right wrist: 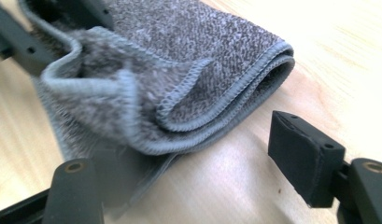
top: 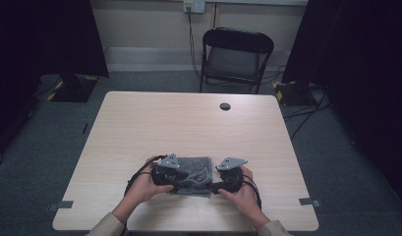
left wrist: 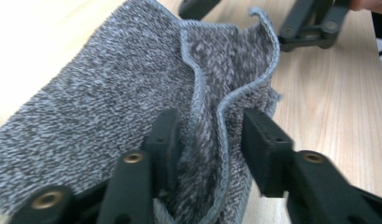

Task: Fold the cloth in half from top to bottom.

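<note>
Roughly centred at the near edge of the table (top: pixel 139 123): folded grey cloth (top: pixel 193 172), lying flat betw. my two grippers. My left gripper (left wrist: pixel 209 140): fingers (left wrist: pixel 265 149) apart, w/ a raised, stitched fold of the cloth standing between them; left finger touches the fabric, right finger is clear of it, so no clamp. My right gripper (right wrist: pixel 188 177): fingers (right wrist: pixel 303 156) spread wide; cloth's doubled corner lies between them, over the left finger; right finger rests apart on bare wood. High view: my left hand (top: pixel 142 184) and right hand (top: pixel 245 189) hold both grippers low, at the cloth's near corners. Beyond the far edge: black folding chair (top: pixel 236 54).
</note>
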A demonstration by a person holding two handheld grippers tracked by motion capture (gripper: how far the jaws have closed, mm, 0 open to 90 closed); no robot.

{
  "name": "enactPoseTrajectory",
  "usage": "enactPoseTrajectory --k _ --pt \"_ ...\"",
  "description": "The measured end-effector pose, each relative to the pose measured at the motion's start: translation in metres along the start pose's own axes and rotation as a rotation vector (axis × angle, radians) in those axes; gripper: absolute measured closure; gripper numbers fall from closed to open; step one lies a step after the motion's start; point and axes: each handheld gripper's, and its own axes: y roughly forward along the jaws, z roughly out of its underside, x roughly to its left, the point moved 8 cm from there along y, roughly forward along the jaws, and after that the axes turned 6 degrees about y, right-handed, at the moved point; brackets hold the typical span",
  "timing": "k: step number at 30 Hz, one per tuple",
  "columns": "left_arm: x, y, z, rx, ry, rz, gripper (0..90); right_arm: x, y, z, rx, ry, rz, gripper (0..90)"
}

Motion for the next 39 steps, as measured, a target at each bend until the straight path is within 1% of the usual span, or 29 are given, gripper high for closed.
enactPoseTrajectory --k 3,5,7,9,11,13,16,18,20,21,23,24,27,29,31,33,34,37,39 --pt "0.001 -0.002 0.001 0.003 0.004 -0.006 52.9 0.0 -0.005 0.002 0.007 -0.008 -0.003 27.8" --pt "0.001 -0.003 0.0 -0.005 0.001 -0.007 50.2 0.0 -0.01 0.005 0.013 -0.008 -0.016 27.9" --pt "0.0 -0.004 0.0 -0.005 0.003 -0.006 50.1 0.0 -0.015 0.007 0.017 -0.01 -0.023 28.4" --pt "-0.001 -0.008 -0.002 -0.016 -0.007 -0.007 49.6 0.001 -0.022 0.009 0.017 -0.01 -0.04 29.6" --pt "-0.001 -0.01 -0.002 -0.021 -0.013 -0.007 49.6 0.0 -0.03 0.009 0.01 -0.01 -0.043 29.7" --pt "0.0 -0.014 -0.003 -0.034 -0.023 -0.011 49.4 0.001 -0.036 0.008 0.002 0.003 -0.062 31.6" --pt "0.003 -0.022 -0.004 -0.051 -0.041 -0.031 49.3 -0.003 -0.044 0.003 -0.025 0.034 -0.068 32.8" --pt "0.007 -0.027 -0.005 -0.06 -0.053 -0.049 48.9 -0.006 -0.047 0.0 -0.03 0.046 -0.061 35.3" --pt "0.011 -0.031 -0.006 -0.073 -0.069 -0.061 49.1 -0.009 -0.049 -0.002 -0.028 0.067 -0.066 37.1" --pt "0.014 -0.035 -0.007 -0.083 -0.07 -0.072 49.2 -0.011 -0.049 -0.003 -0.025 0.076 -0.063 37.3" --pt "0.019 -0.038 -0.008 -0.082 -0.073 -0.083 50.0 -0.017 -0.049 -0.007 -0.029 0.091 -0.058 38.1" --pt "0.02 -0.038 -0.008 -0.083 -0.078 -0.083 50.7 -0.023 -0.047 -0.009 -0.03 0.107 -0.05 38.1" --pt "0.023 -0.035 -0.004 -0.07 -0.088 -0.079 51.5 -0.029 -0.041 -0.013 -0.03 0.131 -0.052 38.1" --pt "0.025 -0.03 0.0 -0.063 -0.099 -0.068 52.0 -0.032 -0.036 -0.015 -0.025 0.129 -0.042 37.8" --pt "0.025 -0.026 0.004 -0.057 -0.107 -0.062 52.1 -0.032 -0.031 -0.017 -0.024 0.131 -0.046 37.5" --pt "0.023 -0.023 0.007 -0.051 -0.102 -0.049 52.1 -0.032 -0.026 -0.021 -0.029 0.125 -0.041 36.5" --pt "0.021 -0.02 0.008 -0.055 -0.106 -0.039 52.1 -0.031 -0.025 -0.022 -0.031 0.124 -0.045 36.4" --pt "0.016 -0.017 0.01 -0.042 -0.1 -0.027 52.5 -0.029 -0.018 -0.026 -0.03 0.123 -0.05 35.3" --pt "0.009 -0.014 0.011 -0.035 -0.091 -0.01 52.7 -0.026 -0.014 -0.029 -0.031 0.117 -0.054 36.5"
